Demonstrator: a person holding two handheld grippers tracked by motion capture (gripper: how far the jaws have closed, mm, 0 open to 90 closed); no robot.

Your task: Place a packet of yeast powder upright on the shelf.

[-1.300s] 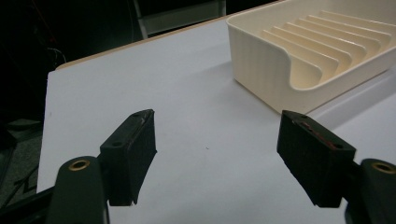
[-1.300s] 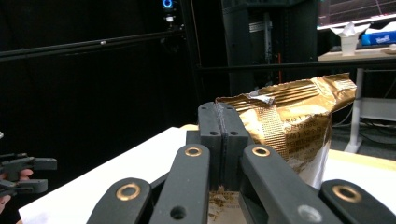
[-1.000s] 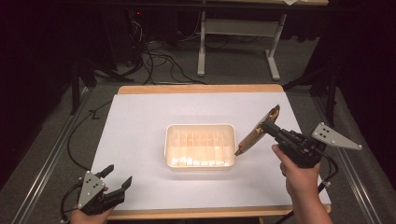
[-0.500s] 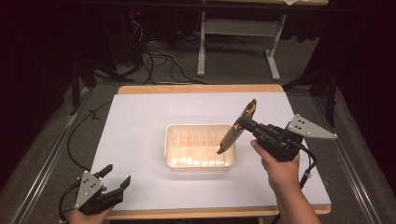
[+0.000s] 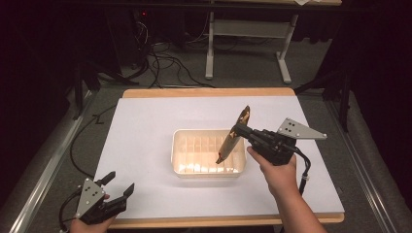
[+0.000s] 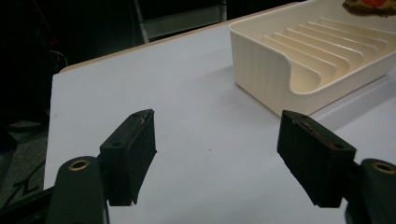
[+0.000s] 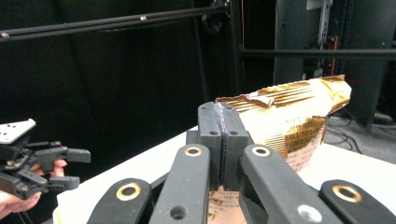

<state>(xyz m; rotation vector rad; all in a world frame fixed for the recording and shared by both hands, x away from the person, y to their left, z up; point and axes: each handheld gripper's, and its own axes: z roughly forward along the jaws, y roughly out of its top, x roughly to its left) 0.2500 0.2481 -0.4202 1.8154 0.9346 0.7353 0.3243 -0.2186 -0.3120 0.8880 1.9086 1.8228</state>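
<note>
Right gripper (image 5: 236, 129) has carried the packet (image 5: 232, 137) leftward from beside the tray (image 5: 180, 145) to over its right part; left gripper (image 5: 118, 187) hasn't moved.

High view: packet is gold, held tilted, top end up and away, lower tip over the tray's right side, off the white mat (image 5: 145, 126). Right jaws pinch it mid-length. Tray is cream, ribbed, mid-table. Left gripper sits at the near left corner, jaws spread, nothing in them.
Left gripper view: both jaws wide apart over bare mat, tray (image 6: 280, 60) ahead to the right, bit of packet (image 6: 369, 7) at the top edge.
Right gripper view: jaws pressed together on the packet (image 7: 289, 116), which stands up beyond them to the right. Left gripper (image 7: 70, 169) far off at left, hand (image 7: 18, 198) on it.
</note>
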